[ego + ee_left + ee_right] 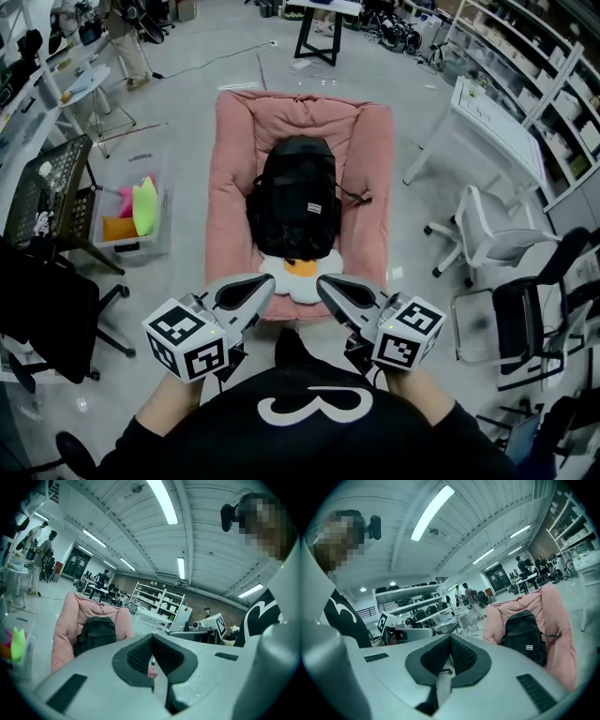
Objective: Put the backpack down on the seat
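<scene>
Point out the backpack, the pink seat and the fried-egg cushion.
backpack (293,192): head view, middle of its front panel.
pink seat (228,187): head view, bare left side wall.
fried-egg cushion (300,269): head view, orange yolk.

The head view looks steeply down, while both gripper views look low across at the same backpack (293,197).
</scene>
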